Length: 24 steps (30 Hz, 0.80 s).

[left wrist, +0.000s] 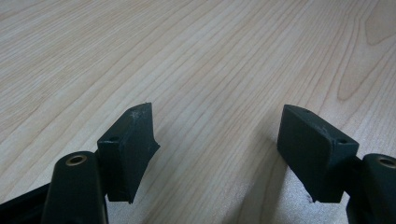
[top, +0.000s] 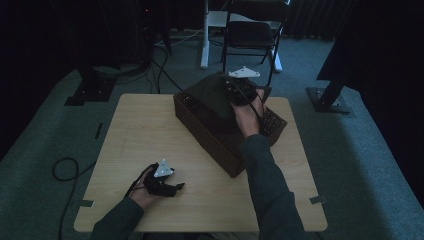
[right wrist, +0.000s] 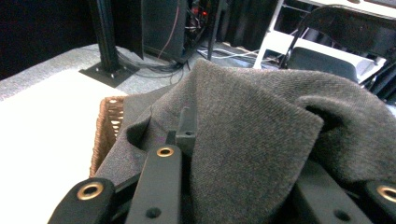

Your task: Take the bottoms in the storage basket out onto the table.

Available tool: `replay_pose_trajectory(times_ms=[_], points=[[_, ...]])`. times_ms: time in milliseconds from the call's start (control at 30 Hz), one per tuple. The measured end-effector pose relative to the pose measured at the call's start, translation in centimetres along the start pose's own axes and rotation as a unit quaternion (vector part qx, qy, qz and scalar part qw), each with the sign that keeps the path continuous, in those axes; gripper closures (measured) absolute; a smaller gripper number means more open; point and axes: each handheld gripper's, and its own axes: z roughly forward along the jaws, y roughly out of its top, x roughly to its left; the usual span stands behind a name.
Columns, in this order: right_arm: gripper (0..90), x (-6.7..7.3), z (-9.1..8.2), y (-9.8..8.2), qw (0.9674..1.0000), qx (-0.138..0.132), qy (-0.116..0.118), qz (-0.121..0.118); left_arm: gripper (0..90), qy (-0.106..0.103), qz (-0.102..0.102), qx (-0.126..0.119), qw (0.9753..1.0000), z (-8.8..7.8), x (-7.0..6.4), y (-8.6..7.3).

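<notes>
A dark wicker basket (top: 210, 135) stands on the right half of the wooden table (top: 145, 130). A dark grey cloth (top: 212, 92) is lifted up out of its far end, and my right gripper (top: 240, 92) is shut on it above the basket. In the right gripper view the cloth (right wrist: 261, 130) drapes over and between the jaws of that gripper (right wrist: 243, 158), hiding the right fingertip, with the basket's rim (right wrist: 106, 130) below at left. My left gripper (top: 175, 189) rests low over the table's near left part. It stands open (left wrist: 217, 116) with only bare wood (left wrist: 187, 56) between its fingers (left wrist: 133, 140).
Beyond the table stand a black folding chair (top: 252, 32) and a white desk leg (top: 205, 35). Black stand bases sit on the carpet at far left (top: 90, 90) and far right (top: 327, 97). A cable (top: 62, 170) loops on the floor at left.
</notes>
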Motion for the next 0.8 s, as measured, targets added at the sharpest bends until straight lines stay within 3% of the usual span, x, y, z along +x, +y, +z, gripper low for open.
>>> replay_pose_trajectory(times_ms=[800], points=[[72.2, 2.3, -0.1, 2.1, 0.9994, -0.010, 0.029, -0.014, 27.9, -0.001, 0.000, 0.001, 1.0000, 0.0, 0.0, 0.0]])
